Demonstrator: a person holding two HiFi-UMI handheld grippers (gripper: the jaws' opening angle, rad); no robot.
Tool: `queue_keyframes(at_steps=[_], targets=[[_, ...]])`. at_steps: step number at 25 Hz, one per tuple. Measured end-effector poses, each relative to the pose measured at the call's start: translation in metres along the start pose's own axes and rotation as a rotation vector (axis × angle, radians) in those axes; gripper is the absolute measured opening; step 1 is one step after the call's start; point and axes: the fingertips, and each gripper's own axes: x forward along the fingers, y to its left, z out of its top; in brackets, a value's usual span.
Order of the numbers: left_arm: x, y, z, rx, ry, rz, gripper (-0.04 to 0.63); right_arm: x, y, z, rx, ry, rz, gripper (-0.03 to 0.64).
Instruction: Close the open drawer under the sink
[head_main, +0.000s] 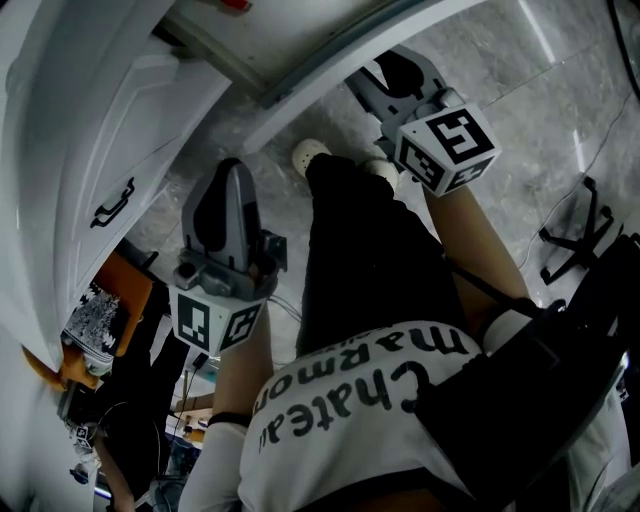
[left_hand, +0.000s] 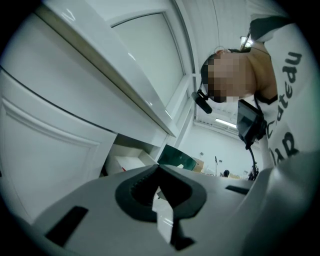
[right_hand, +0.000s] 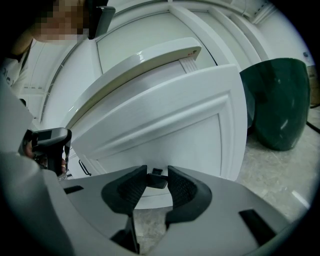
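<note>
The white drawer (right_hand: 165, 125) stands pulled out from the white cabinet under the counter, its panelled front facing the right gripper view. My right gripper (right_hand: 156, 182) is shut on the small black drawer handle (right_hand: 157, 179), a pad against each side of it. In the head view the right gripper (head_main: 380, 78) reaches to the drawer's edge (head_main: 330, 70) at the top. My left gripper (head_main: 228, 168) hangs lower left, beside the cabinet, touching nothing. Its jaws (left_hand: 159, 169) meet at the tips with nothing between them.
A white cabinet door (head_main: 80, 170) with a black handle (head_main: 113, 205) lies left of the left gripper. A dark green bin (right_hand: 277, 100) stands on the marble floor right of the drawer. A black stand (head_main: 580, 230) is at far right; the person's shoes (head_main: 310, 152) are near the drawer.
</note>
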Motion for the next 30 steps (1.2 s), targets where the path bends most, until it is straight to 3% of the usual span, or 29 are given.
queue_keyframes(at_steps=[30], targets=[[0.0058,0.0038,0.0001,0.038,-0.053,-0.017,0.008,0.0092,0.0072,0.0067,-0.027,-0.074,-0.062,0.133]])
